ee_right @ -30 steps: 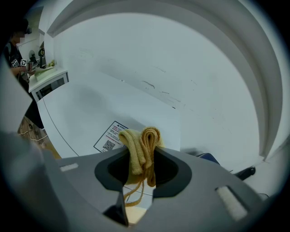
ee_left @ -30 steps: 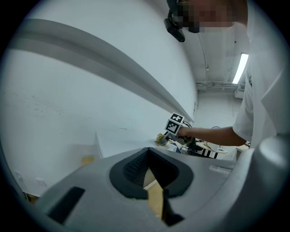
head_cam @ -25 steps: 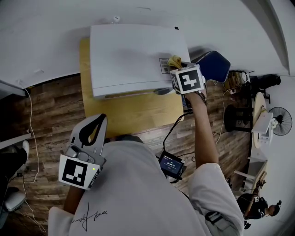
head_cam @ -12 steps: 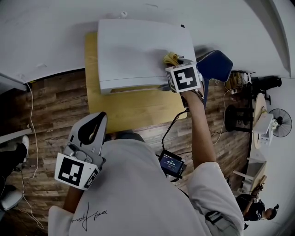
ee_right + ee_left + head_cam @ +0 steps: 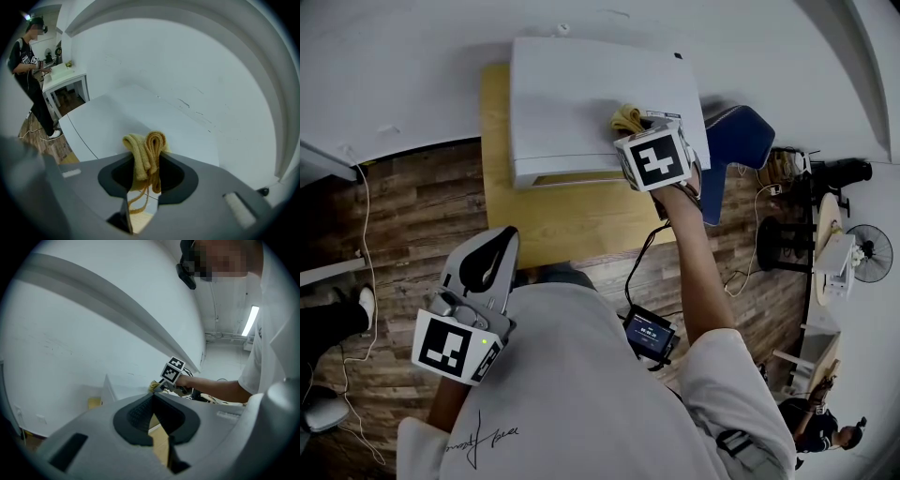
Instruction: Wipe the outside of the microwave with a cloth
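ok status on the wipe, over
Right tool shut on yellow cloth, cloth on the microwave top. Left tool shut, empty, held back off the microwave. Nothing in the way.

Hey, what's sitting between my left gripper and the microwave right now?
Nothing but a bare strip of the wooden table, seen in the head view. The left gripper hangs short of the microwave, jaws together and empty.

The microwave [image 5: 572, 94] stands on the table [image 5: 572, 220], at its back edge, against the wall [image 5: 412, 66]. The cloth [image 5: 625, 118] lies on the microwave's top, toward the right, between the jaws of the right gripper [image 5: 645, 122]. The chair [image 5: 736, 136] stands right of the table. The left gripper [image 5: 487, 253] is before the table, at the left.
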Motion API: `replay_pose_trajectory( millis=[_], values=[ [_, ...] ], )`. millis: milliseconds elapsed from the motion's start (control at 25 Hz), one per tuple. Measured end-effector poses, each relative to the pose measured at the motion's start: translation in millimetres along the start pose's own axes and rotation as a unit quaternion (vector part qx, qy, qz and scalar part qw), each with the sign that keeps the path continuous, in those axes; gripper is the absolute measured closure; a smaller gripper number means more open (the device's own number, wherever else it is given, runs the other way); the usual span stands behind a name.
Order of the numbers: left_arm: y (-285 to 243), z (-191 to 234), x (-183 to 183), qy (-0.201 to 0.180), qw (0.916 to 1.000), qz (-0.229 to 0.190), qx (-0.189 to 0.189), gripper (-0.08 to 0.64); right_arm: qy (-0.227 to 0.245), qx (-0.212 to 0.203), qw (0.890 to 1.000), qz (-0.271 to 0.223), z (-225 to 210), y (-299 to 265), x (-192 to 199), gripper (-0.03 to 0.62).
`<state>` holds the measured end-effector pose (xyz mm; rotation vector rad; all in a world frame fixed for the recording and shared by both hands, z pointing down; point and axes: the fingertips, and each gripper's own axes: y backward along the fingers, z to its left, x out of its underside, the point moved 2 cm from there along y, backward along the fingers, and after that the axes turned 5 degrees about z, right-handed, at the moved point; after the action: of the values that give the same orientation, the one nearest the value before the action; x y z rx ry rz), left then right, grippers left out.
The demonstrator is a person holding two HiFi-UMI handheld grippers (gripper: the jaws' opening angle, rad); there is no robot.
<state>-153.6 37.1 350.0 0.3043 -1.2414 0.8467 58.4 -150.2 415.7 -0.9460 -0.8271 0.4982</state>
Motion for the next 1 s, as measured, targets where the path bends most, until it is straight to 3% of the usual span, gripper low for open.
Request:
replay_pose_trajectory(
  millis=[600, 1000],
  values=[
    [7.3, 2.1, 3.7, 0.001, 1.0000, 0.000, 0.002, 0.566, 0.042, -0.018, 0.998, -0.038, 71.9, 7.9, -44.3, 0.471],
    [7.0, 1.4, 6.0, 0.007, 0.9999, -0.003, -0.010, 0.566, 0.075, -0.053, 0.994, -0.060, 117.9, 11.8, -68.9, 0.471]
  ],
)
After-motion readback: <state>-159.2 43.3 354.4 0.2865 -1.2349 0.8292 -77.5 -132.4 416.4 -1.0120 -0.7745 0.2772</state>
